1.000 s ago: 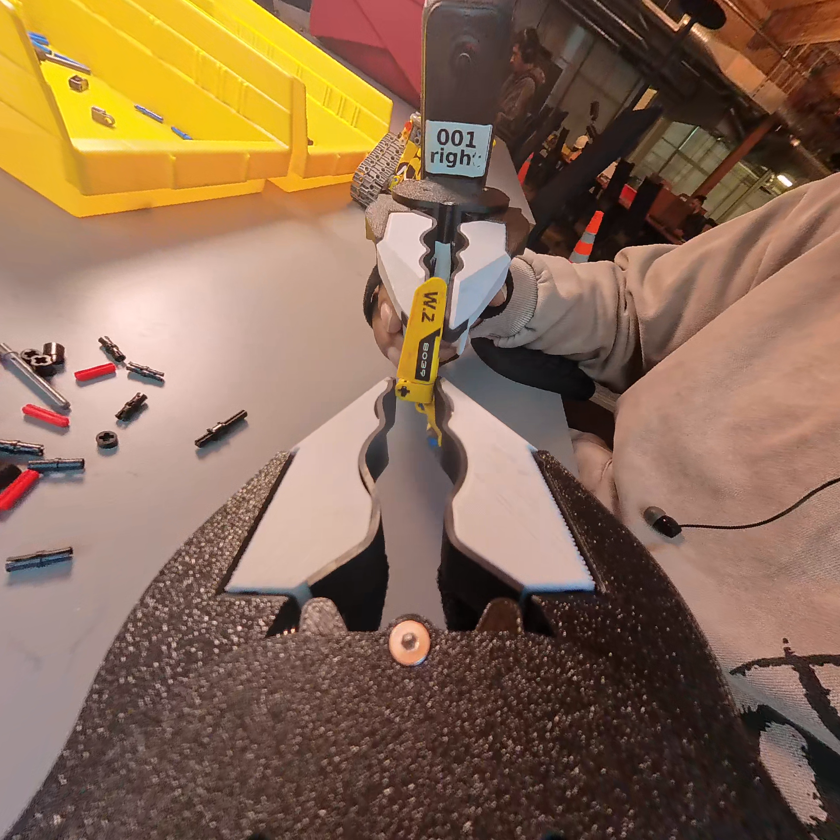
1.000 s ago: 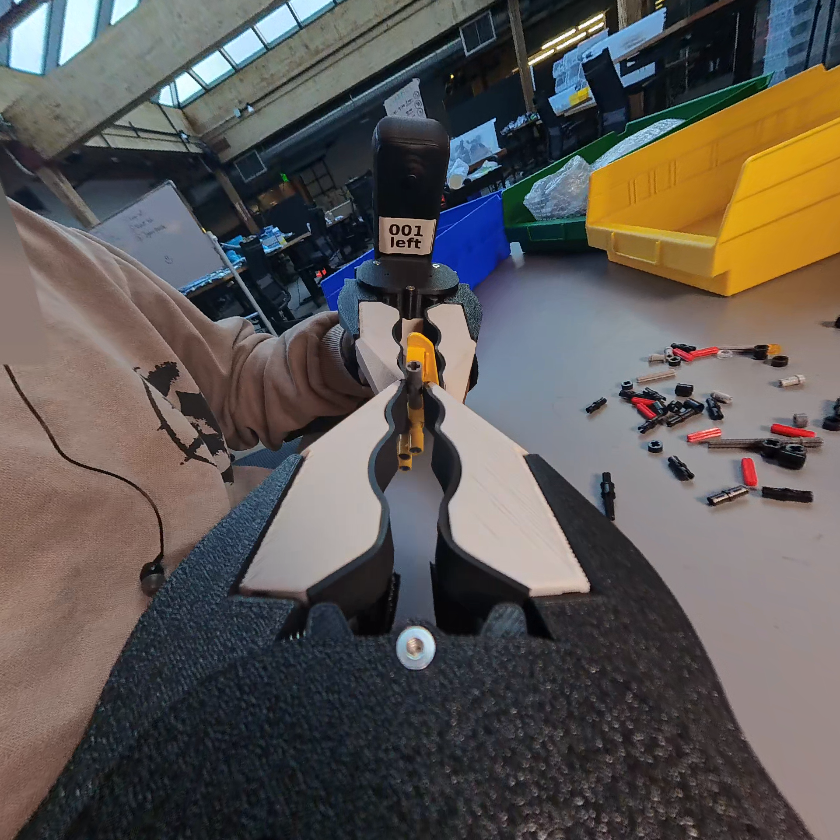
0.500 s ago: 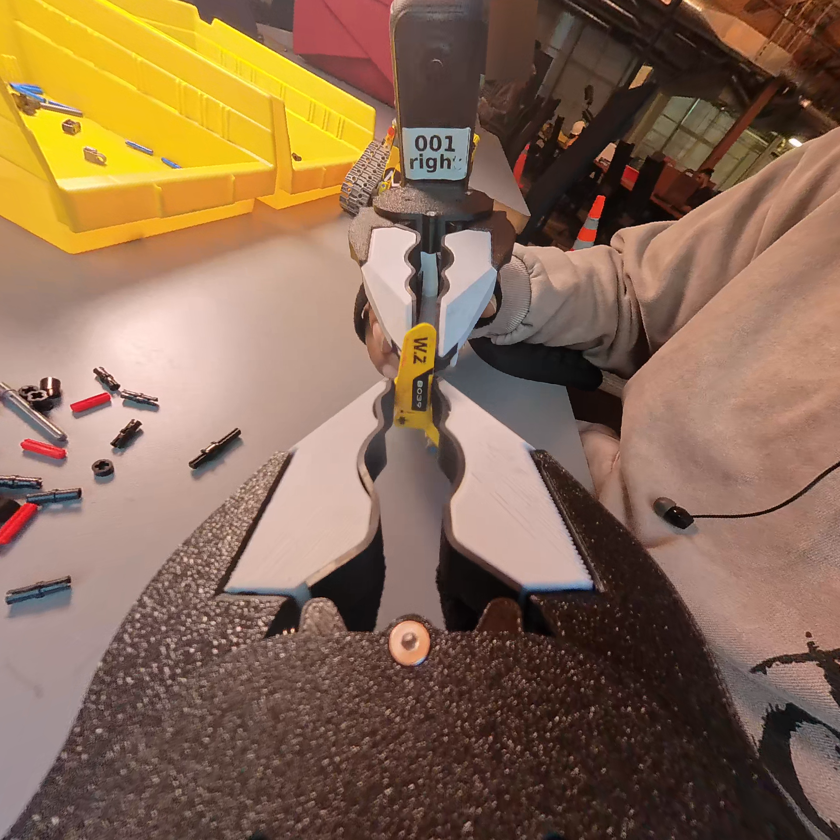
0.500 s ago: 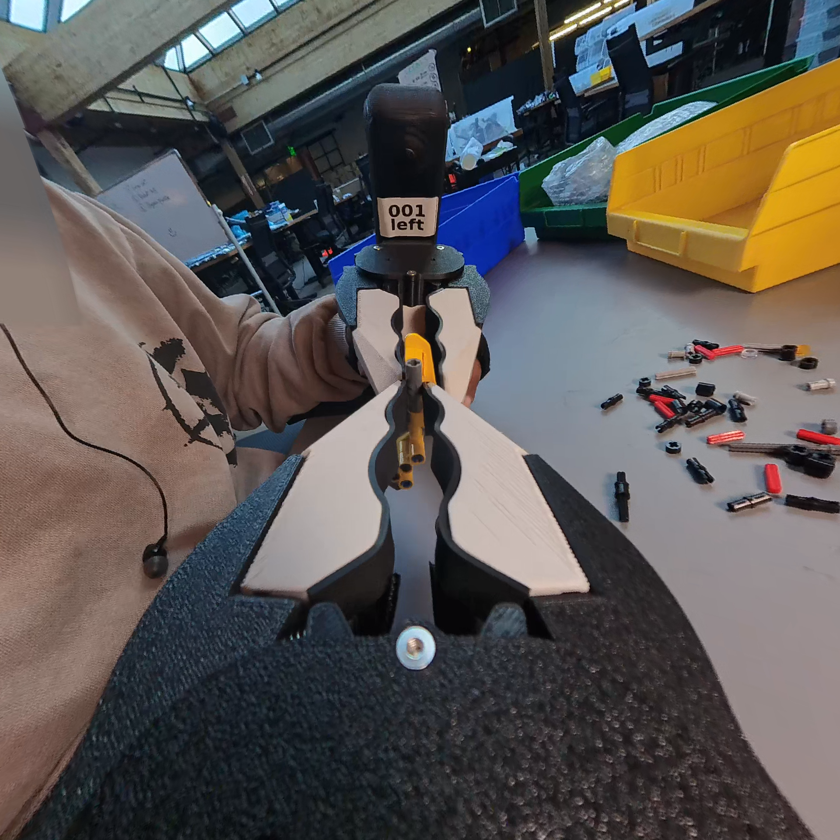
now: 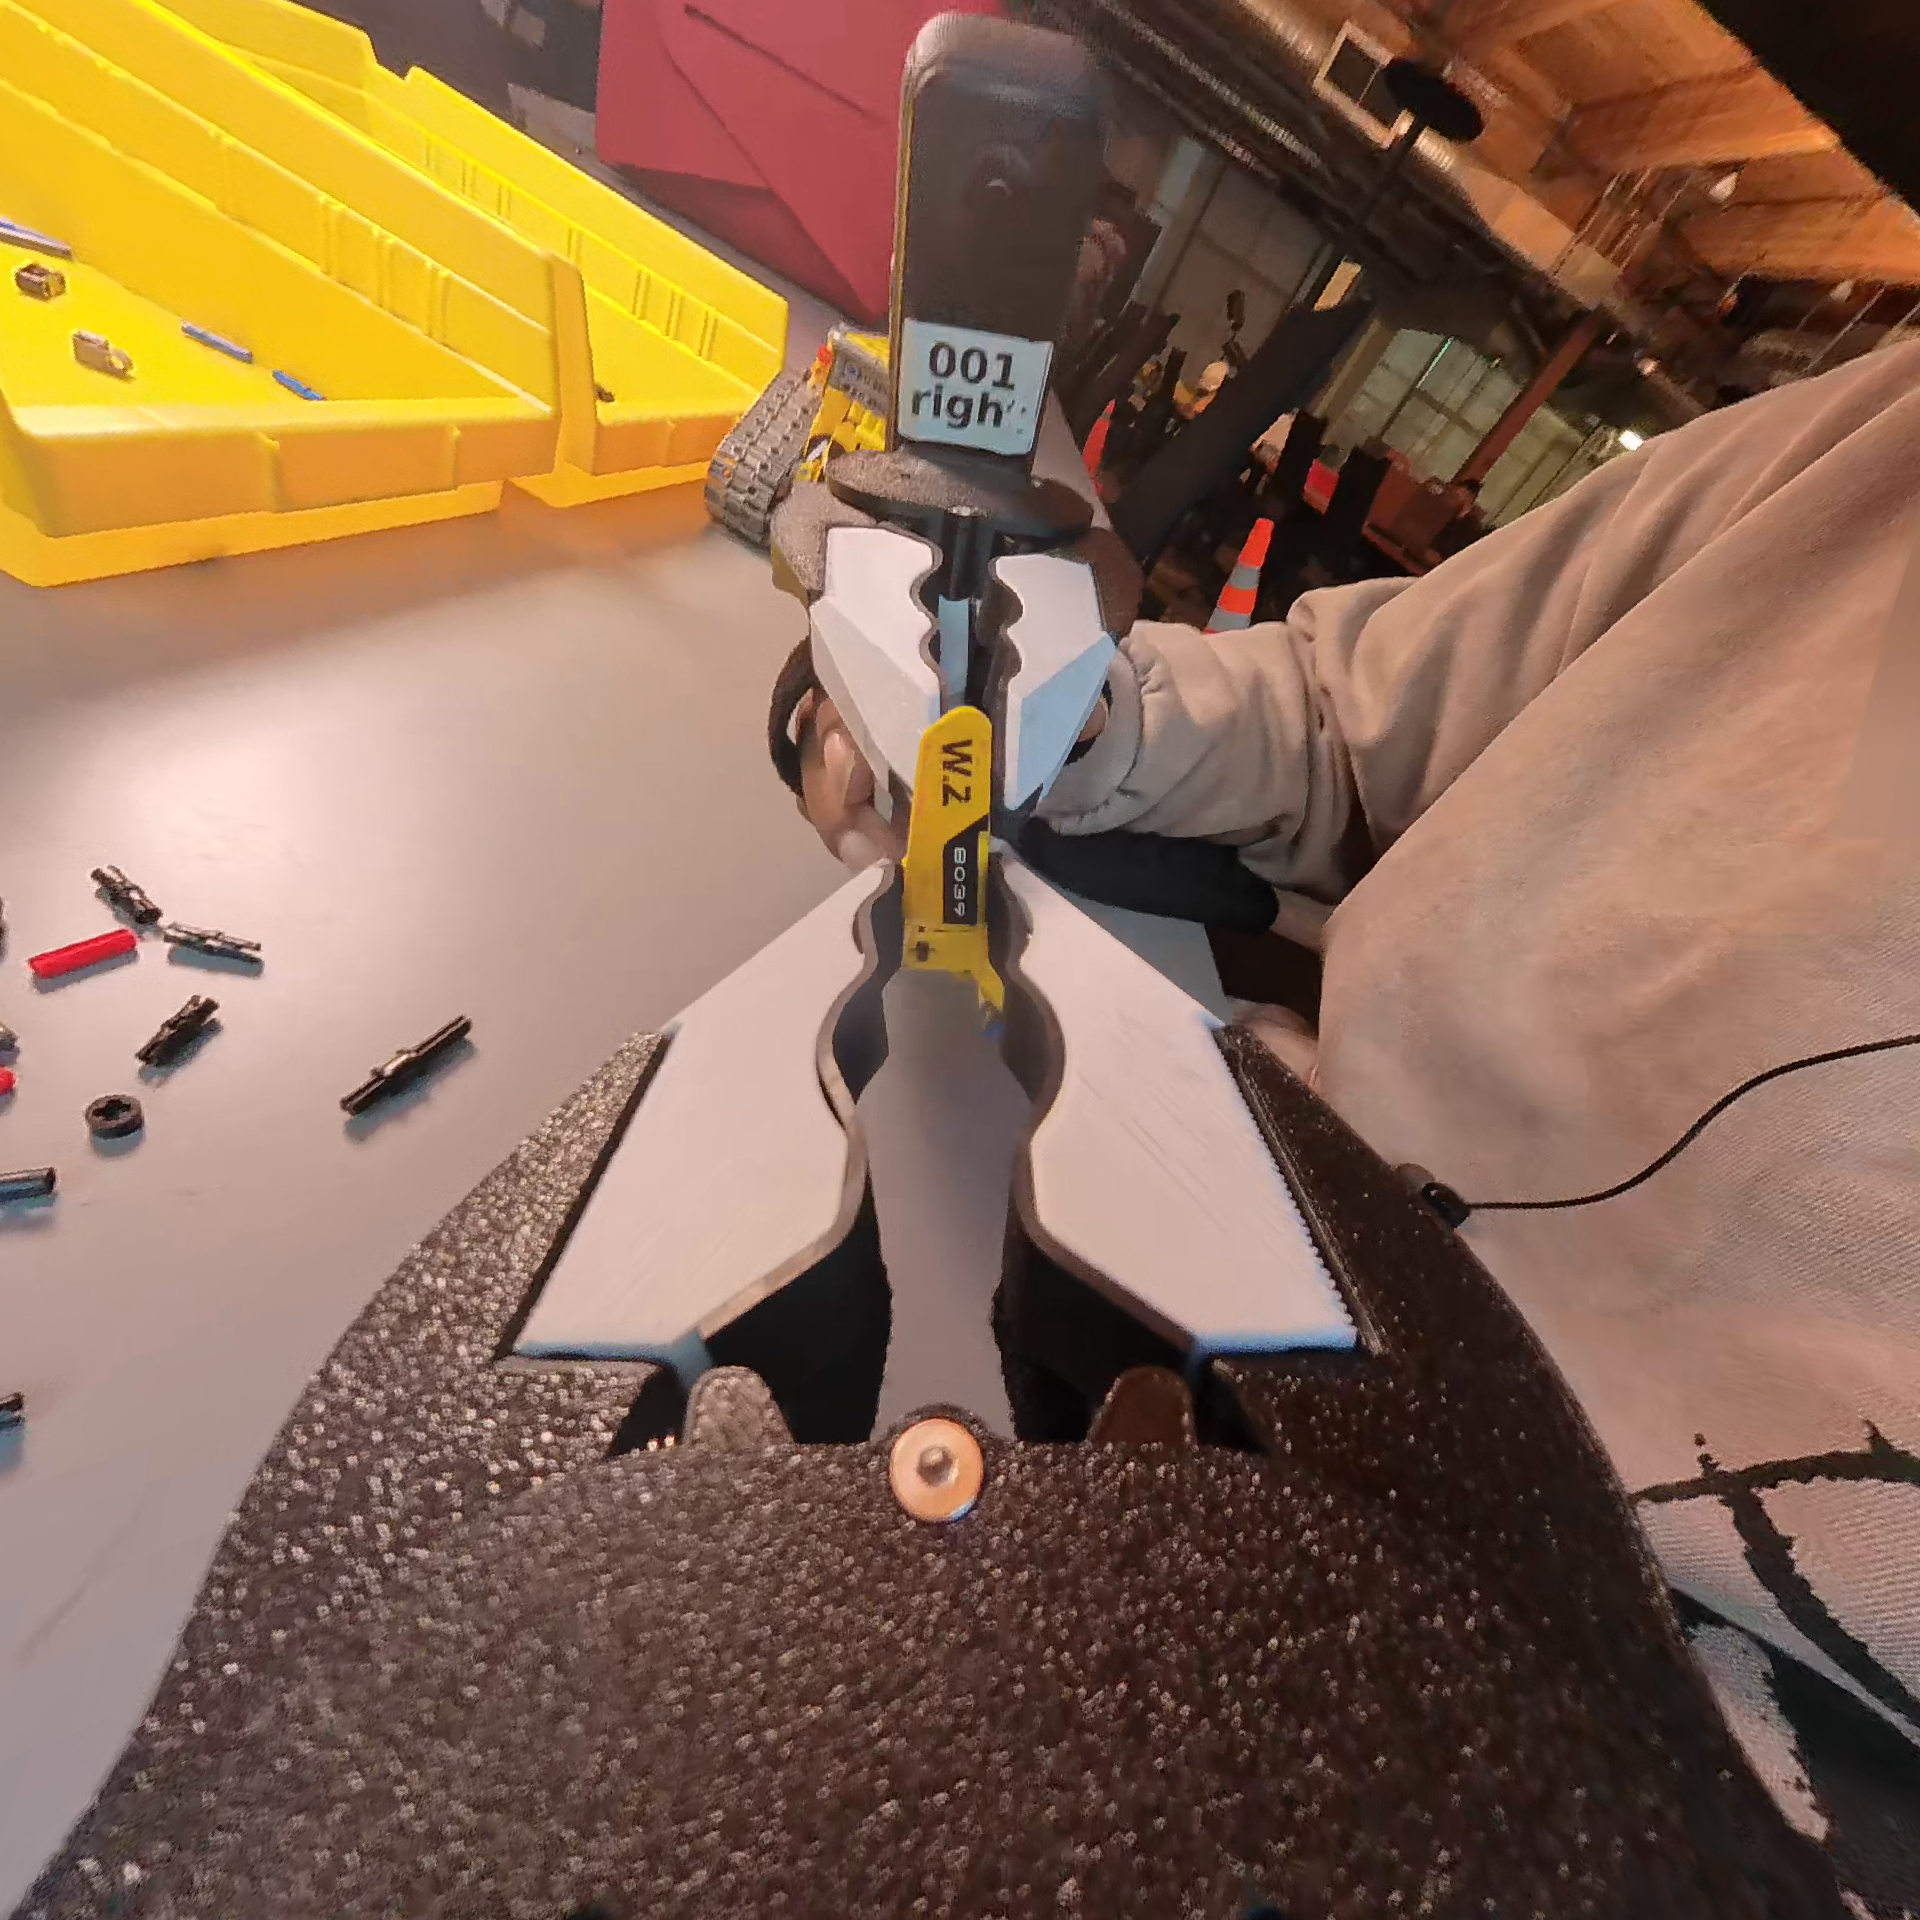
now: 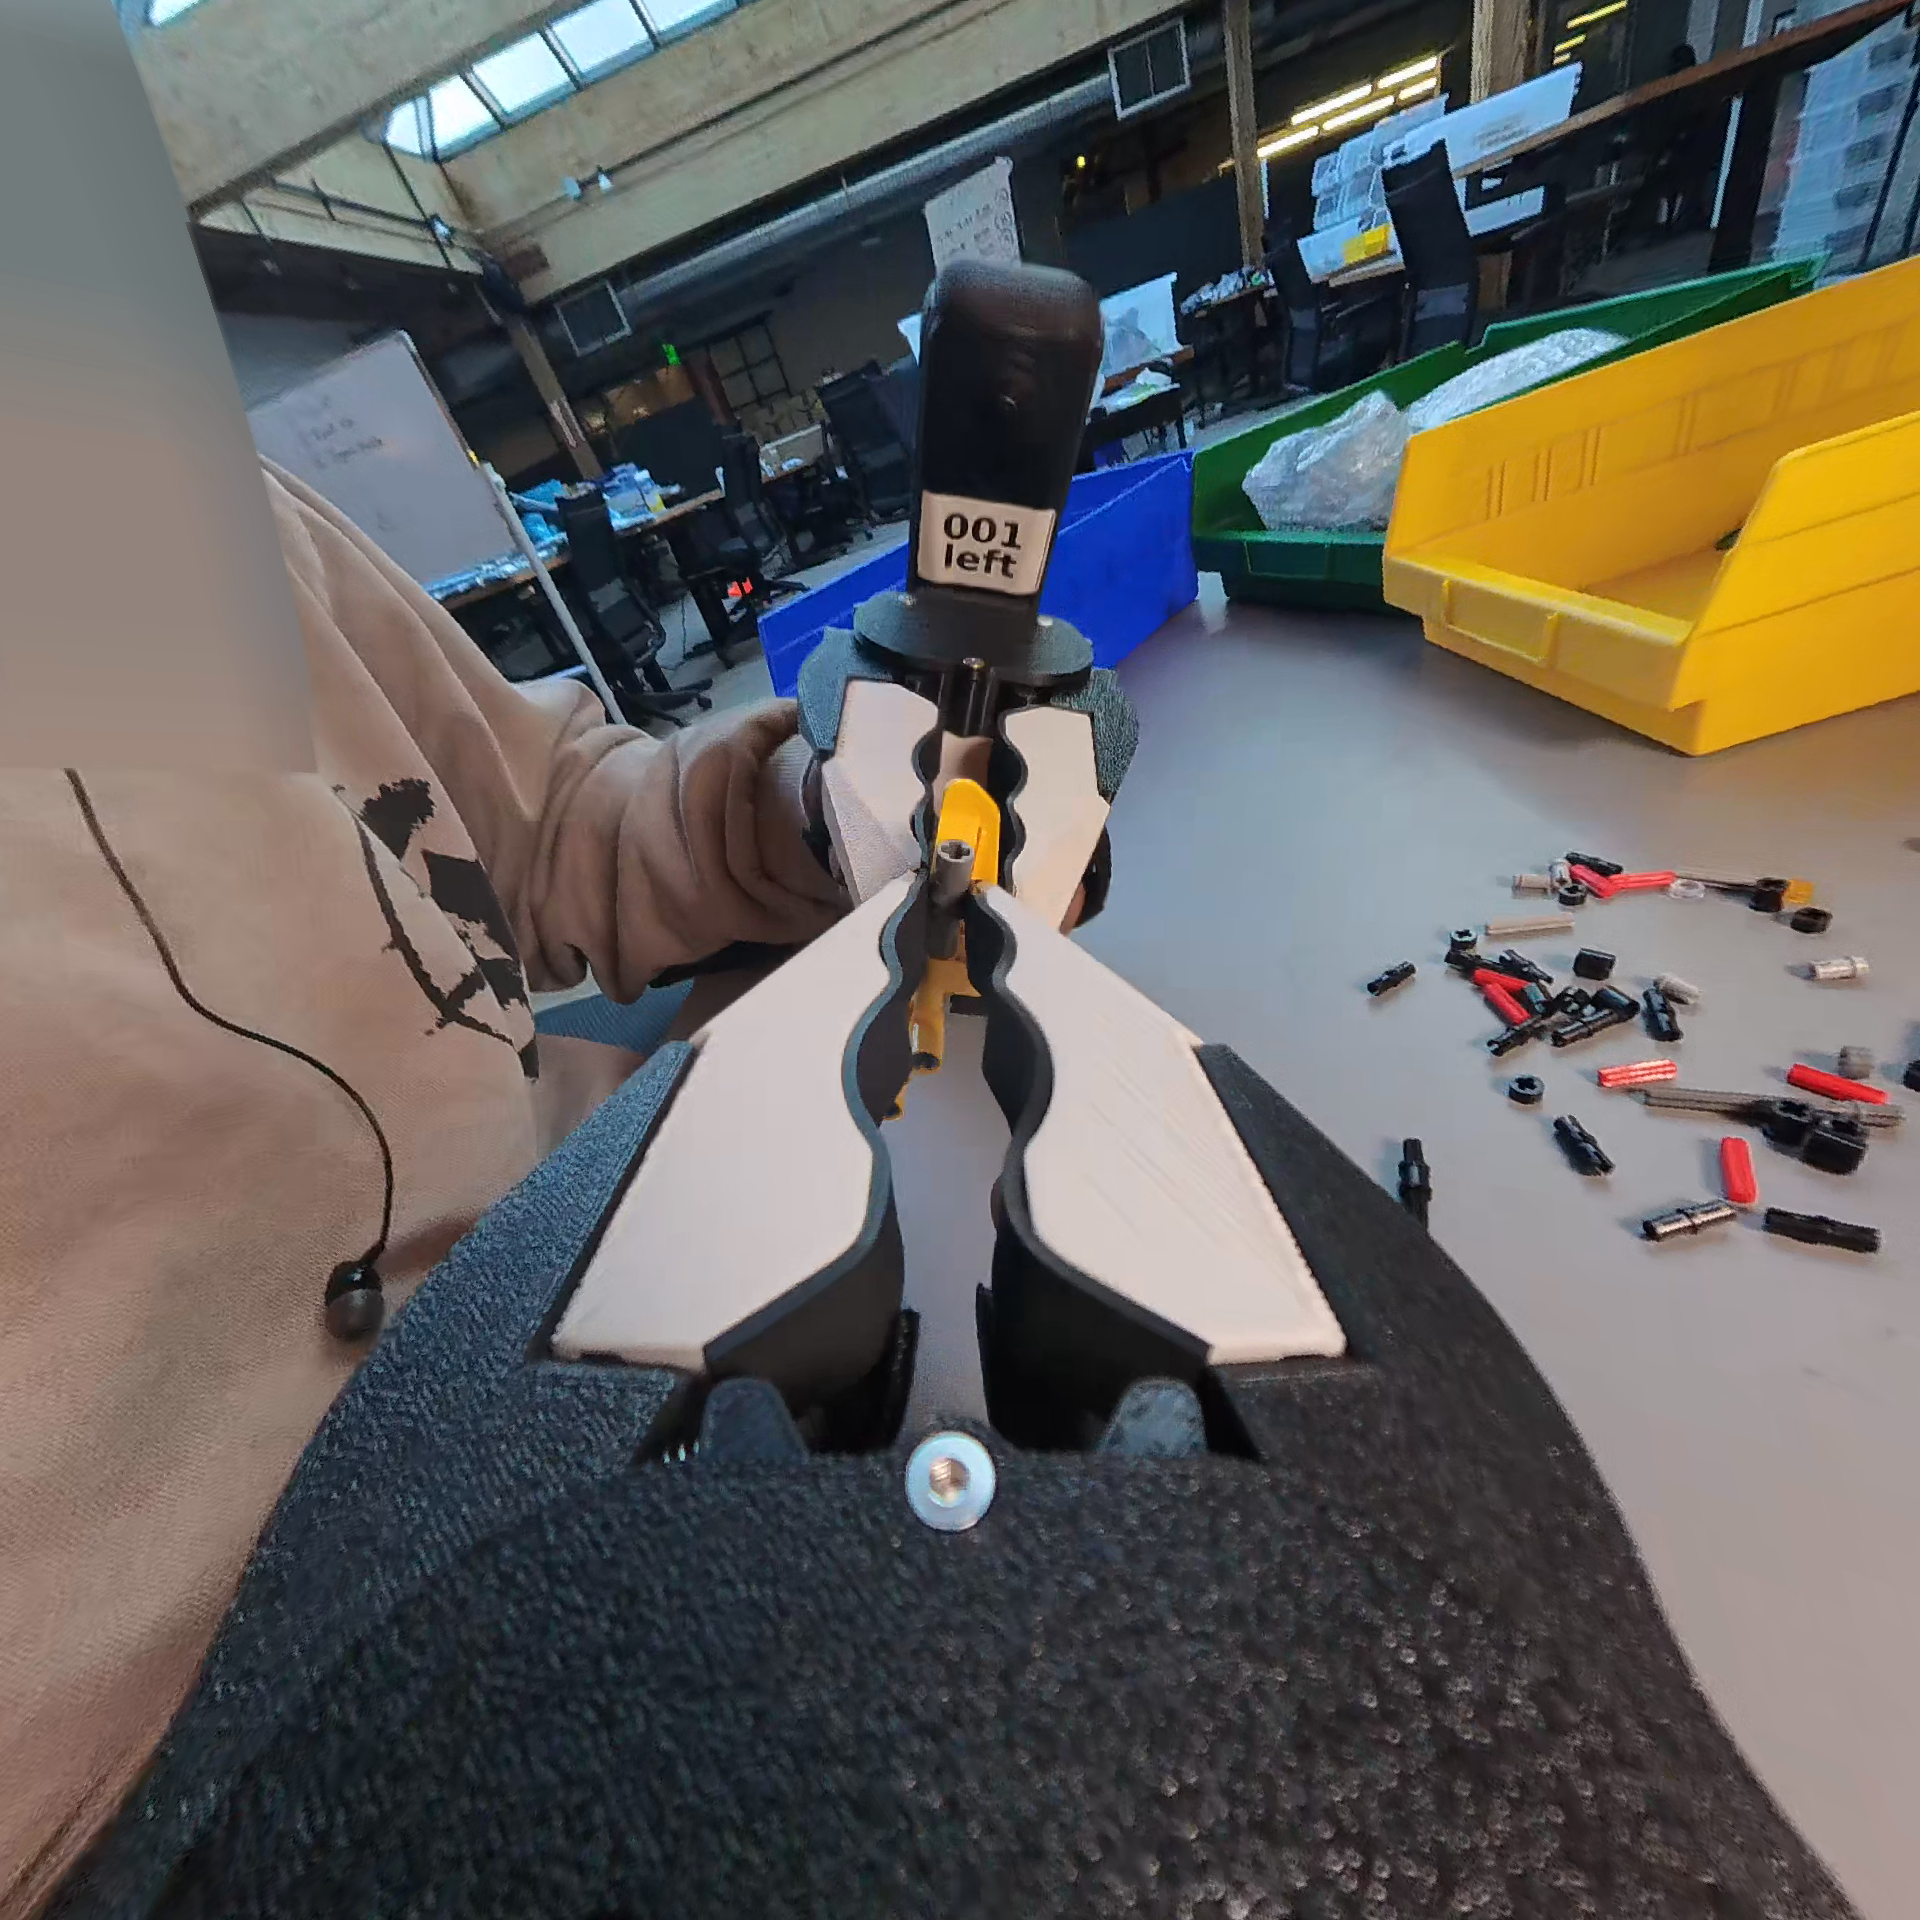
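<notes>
A yellow toy-brick panel with black markings hangs in the air between the two grippers, which face each other tip to tip above the grey table. My left gripper is shut on its lower end. My right gripper, farther off in the left wrist view, is shut on its upper end. In the right wrist view my right gripper pinches the yellow panel, which carries a grey pin. The left gripper meets it from the far side.
Loose black, red and grey pins lie on the table to the left; they also show in the right wrist view. Yellow bins, a red bin and a tracked toy vehicle stand behind. A person's beige sleeve is close. Only a small space, under 4 cm, lies between the two pairs of fingers.
Both grippers have stayed shut on the yellow panel. The pair has shifted and tilted a little, and the panel sits slightly deeper between the right gripper's fingers.
</notes>
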`<state>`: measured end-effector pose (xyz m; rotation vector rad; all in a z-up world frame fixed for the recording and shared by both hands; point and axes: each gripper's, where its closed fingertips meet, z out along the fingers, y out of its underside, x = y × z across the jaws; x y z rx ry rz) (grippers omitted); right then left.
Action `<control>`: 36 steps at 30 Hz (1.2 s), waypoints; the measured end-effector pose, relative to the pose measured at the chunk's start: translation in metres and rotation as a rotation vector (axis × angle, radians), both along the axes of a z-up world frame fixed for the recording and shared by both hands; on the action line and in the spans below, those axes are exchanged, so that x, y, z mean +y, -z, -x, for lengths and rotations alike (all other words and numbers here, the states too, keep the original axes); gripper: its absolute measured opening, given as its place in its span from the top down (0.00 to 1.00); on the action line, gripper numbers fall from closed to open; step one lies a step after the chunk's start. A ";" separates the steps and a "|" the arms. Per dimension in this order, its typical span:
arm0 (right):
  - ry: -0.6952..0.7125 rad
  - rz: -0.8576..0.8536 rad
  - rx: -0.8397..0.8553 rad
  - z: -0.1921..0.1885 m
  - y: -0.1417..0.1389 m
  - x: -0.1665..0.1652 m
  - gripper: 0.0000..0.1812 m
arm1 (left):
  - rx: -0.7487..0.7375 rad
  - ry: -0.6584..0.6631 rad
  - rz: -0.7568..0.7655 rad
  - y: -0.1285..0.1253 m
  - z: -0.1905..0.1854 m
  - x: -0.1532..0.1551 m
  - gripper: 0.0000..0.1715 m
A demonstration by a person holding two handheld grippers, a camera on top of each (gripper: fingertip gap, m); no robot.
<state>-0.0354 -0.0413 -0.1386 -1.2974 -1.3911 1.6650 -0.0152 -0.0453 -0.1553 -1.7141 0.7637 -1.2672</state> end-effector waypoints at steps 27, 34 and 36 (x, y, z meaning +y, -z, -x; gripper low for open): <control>0.192 0.078 0.075 -0.024 -0.018 0.055 0.98 | 0.086 -0.161 0.065 0.021 0.021 0.026 0.81; 0.340 -0.560 -0.119 -0.001 0.023 0.044 0.97 | -0.170 -0.166 0.208 -0.002 0.022 0.031 0.79; 0.353 -0.692 -0.120 0.005 0.024 0.036 0.97 | -0.197 -0.164 0.261 0.000 0.020 0.033 0.76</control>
